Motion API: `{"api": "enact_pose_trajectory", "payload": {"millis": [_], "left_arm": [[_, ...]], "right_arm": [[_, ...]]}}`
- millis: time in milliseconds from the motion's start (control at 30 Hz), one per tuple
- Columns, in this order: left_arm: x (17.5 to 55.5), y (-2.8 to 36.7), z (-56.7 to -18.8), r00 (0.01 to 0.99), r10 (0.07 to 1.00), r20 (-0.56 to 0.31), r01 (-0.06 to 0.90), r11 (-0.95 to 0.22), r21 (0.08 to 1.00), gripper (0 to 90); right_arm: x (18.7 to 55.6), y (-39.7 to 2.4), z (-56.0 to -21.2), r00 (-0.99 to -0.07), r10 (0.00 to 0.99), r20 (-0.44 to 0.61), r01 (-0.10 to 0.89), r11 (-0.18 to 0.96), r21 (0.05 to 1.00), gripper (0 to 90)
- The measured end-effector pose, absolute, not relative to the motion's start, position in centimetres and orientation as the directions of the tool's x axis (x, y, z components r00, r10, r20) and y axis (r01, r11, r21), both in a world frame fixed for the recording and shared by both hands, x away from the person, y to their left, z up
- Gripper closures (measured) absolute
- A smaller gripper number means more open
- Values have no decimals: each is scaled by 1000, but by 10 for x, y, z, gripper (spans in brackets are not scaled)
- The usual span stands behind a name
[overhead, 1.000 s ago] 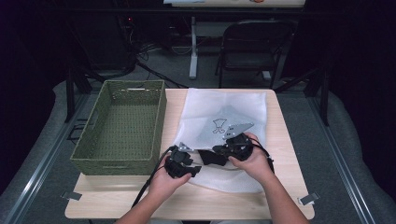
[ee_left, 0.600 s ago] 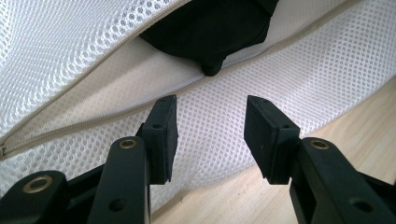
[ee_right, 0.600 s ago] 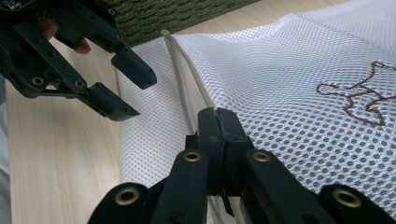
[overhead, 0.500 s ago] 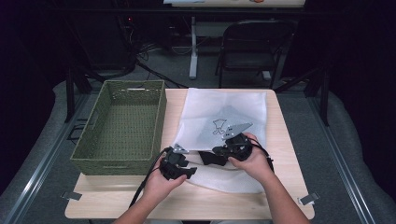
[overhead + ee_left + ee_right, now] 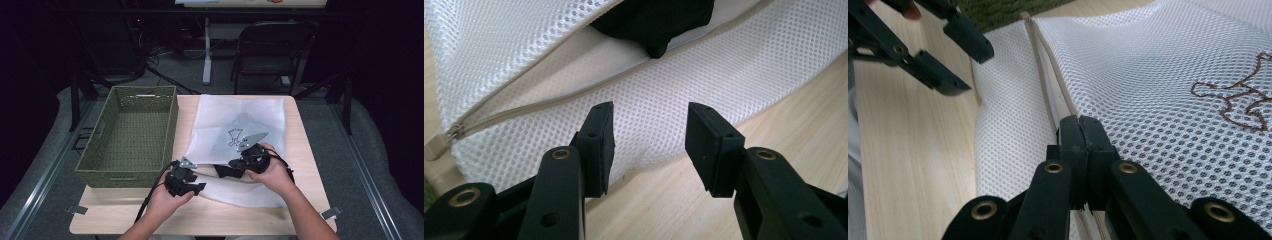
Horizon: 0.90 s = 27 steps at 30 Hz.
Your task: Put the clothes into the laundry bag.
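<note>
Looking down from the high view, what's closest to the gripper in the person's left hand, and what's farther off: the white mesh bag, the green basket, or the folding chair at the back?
From the left gripper:
1. White mesh bag: right beside its tips, its near edge lying just to the right.
2. Green basket: up and to the left, on the table's left side.
3. Folding chair: far back, on the floor beyond the table.

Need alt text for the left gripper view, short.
The left gripper, fingers apart with nothing between them, points at a white mesh laundry bag lying on a light wooden table. The bag's beige zipper is open, and a black garment shows in the opening.
</note>
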<state>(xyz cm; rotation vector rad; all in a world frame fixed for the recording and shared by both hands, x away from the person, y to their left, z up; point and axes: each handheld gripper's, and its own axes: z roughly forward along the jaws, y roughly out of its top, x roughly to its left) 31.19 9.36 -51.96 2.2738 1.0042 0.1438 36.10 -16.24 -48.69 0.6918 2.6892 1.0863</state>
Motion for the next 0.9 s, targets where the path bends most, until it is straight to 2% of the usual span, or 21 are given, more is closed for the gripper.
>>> {"api": "enact_pose_trajectory", "payload": {"millis": [533,900], "left_arm": [[301,106,-520,697,702,-148,624,-493,606,550],[293,116,-523,693,708,-135,622,-493,609,550]], "right_arm": [[352,-161,-486,-903,430,-23,334,733,593,899],[344,-163,-488,-913,408,-21,323,751,576,899]]}}
